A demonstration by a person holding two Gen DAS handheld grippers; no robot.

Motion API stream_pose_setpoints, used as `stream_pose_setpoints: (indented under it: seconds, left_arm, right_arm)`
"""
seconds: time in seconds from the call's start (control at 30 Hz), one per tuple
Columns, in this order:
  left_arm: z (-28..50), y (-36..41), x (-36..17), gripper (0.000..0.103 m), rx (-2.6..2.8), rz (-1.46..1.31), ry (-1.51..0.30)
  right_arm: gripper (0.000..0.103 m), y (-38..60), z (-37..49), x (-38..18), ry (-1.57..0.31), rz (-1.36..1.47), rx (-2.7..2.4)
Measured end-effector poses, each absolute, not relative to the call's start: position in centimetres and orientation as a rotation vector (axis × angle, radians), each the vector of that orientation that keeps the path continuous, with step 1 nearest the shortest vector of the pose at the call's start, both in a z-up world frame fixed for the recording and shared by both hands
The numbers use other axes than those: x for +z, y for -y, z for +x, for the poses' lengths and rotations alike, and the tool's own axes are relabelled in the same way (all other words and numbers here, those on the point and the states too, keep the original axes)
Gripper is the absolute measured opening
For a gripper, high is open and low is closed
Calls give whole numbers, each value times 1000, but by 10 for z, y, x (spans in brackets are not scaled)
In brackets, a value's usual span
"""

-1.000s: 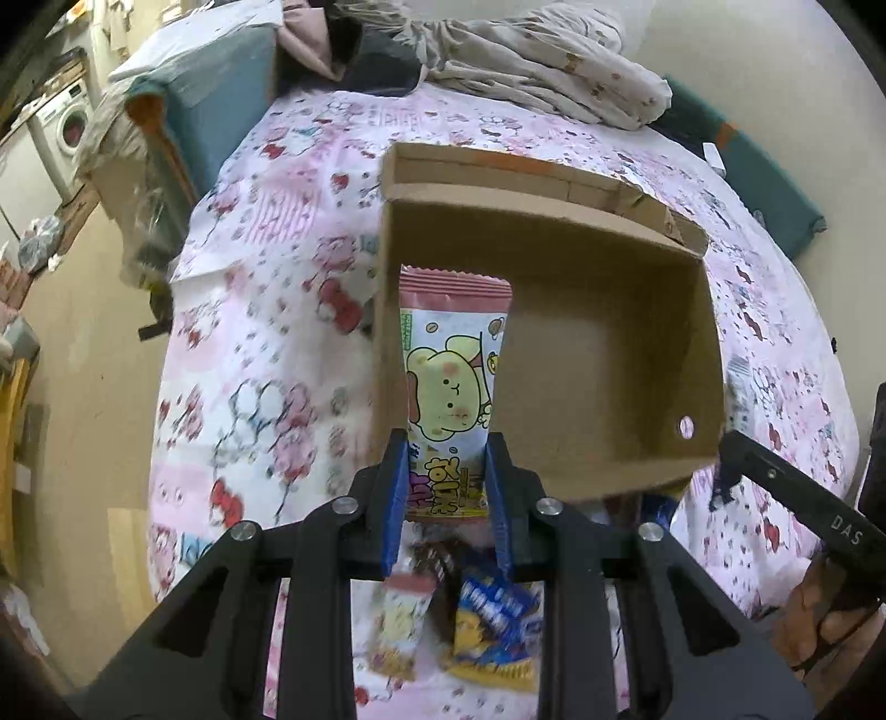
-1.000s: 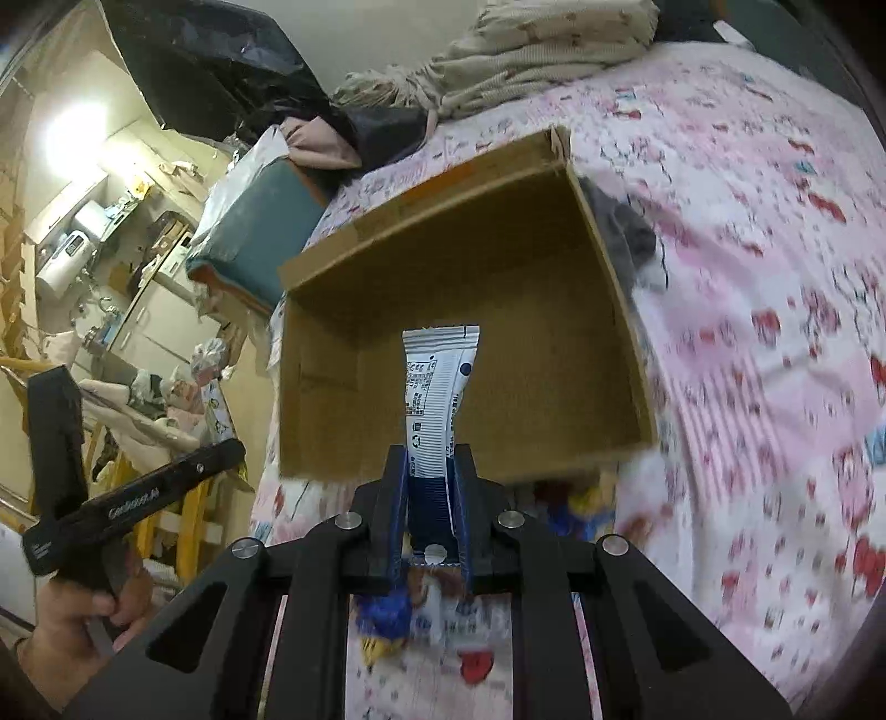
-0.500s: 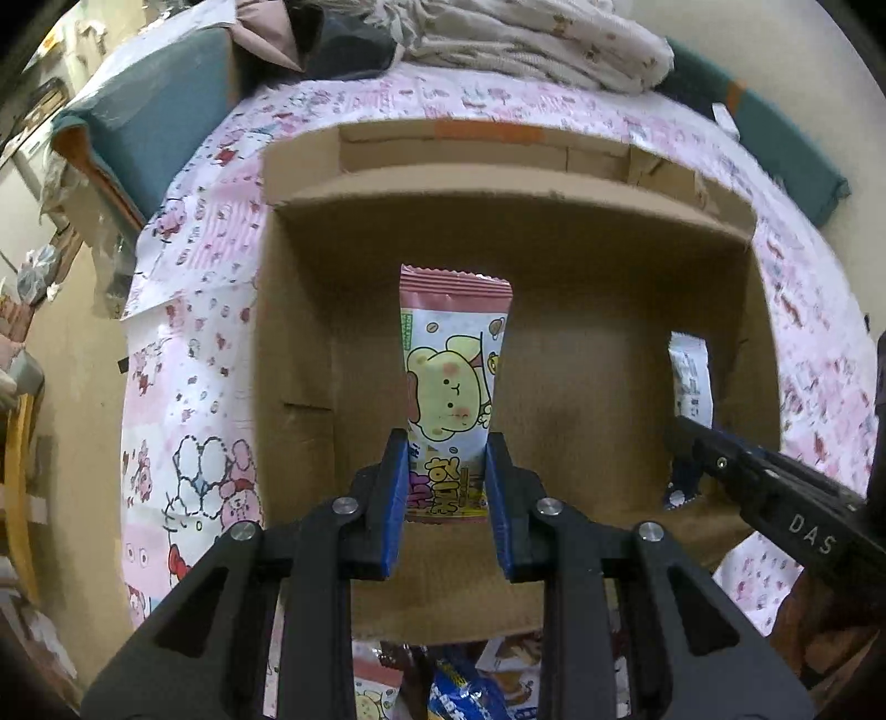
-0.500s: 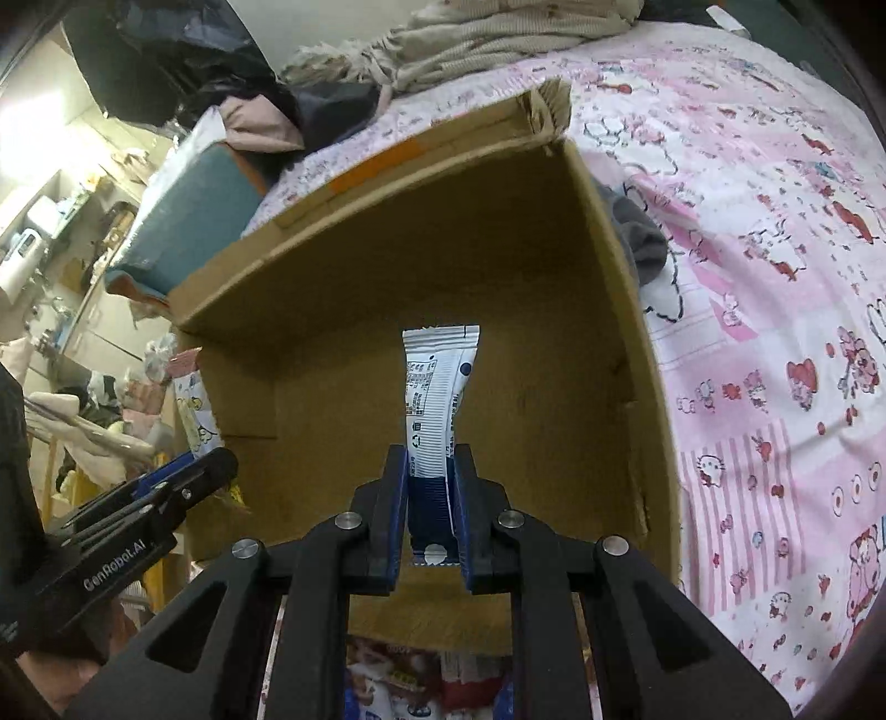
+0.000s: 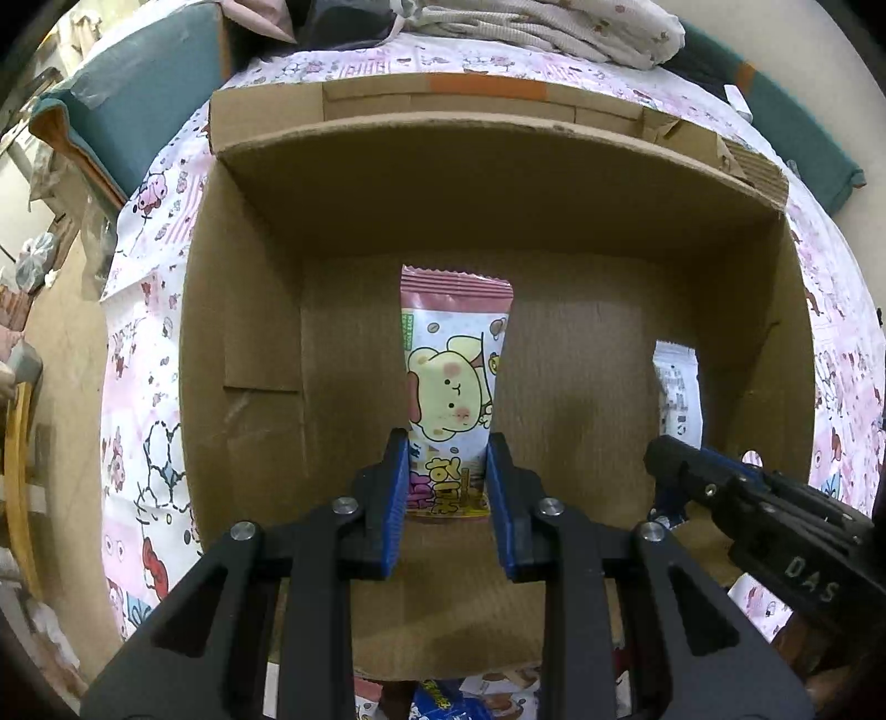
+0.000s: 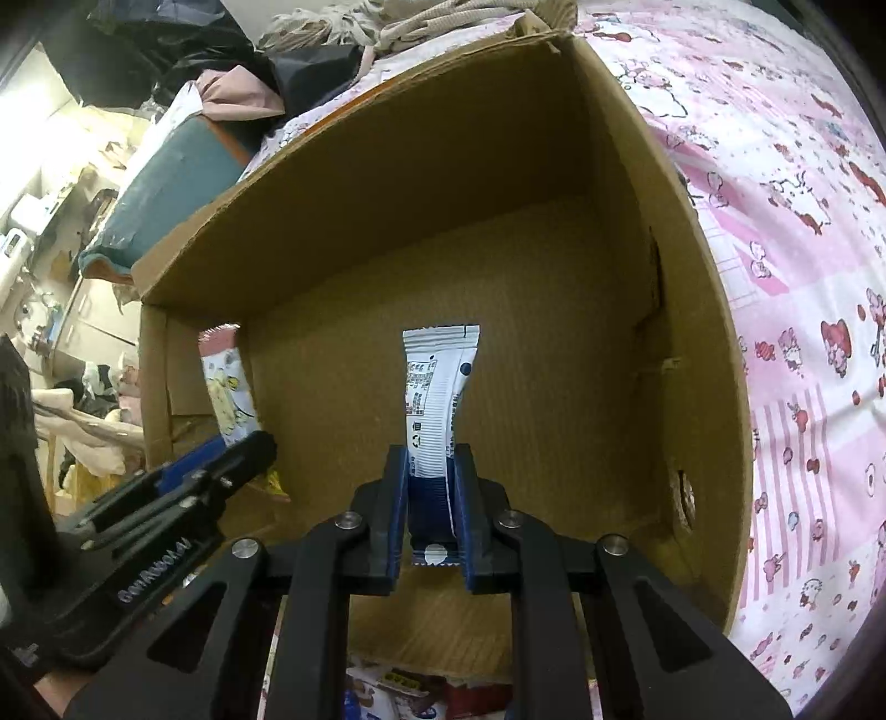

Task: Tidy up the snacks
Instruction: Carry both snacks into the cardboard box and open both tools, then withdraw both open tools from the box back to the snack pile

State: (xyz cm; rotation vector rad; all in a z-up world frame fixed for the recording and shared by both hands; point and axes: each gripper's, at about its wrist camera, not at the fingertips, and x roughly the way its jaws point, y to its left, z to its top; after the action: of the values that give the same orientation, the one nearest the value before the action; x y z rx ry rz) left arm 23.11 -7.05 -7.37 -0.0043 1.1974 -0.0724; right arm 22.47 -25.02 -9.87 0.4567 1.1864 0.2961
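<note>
Inside cardboard box (image 5: pixel 260 354): pink snack pkt (image 5: pixel 451 382), white pkt (image 6: pixel 437 399), both held.

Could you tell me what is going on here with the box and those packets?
A person is sorting snacks into a cardboard box on a pink patterned bedspread, with a handheld gripper in each hand. The left gripper is shut on a pink cartoon snack packet; the right gripper is shut on a white and blue packet. Both packets are held inside the box, not yet released.

pink cartoon bedsheet (image 6: pixel 786 232), teal cushion (image 5: pixel 138 111), crumpled blanket (image 5: pixel 554 27)
</note>
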Motion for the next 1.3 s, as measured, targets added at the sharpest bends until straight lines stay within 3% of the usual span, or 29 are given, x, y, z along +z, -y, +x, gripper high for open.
stream_pose_setpoints:
  seconds: [0.13, 0.3, 0.6, 0.73, 1.3]
  left_arm:
    - [228, 75, -73, 32, -77, 14, -1202]
    - [224, 73, -63, 69, -54, 21, -1171]
    - [209, 61, -30, 70, -31, 39, -1112]
    - [197, 49, -15, 70, -29, 23, -1082]
    - [112, -10, -13, 72, -27, -20, -1083]
  right_arm:
    - [20, 251, 225, -98, -1189, 496, 324]
    - [20, 255, 223, -91, -1159, 508, 323]
    - [26, 268, 218, -78, -1112, 558, 297]
    - [51, 271, 208, -68, -1085, 574, 301]
    - [52, 275, 123, -45, -1044, 576, 303]
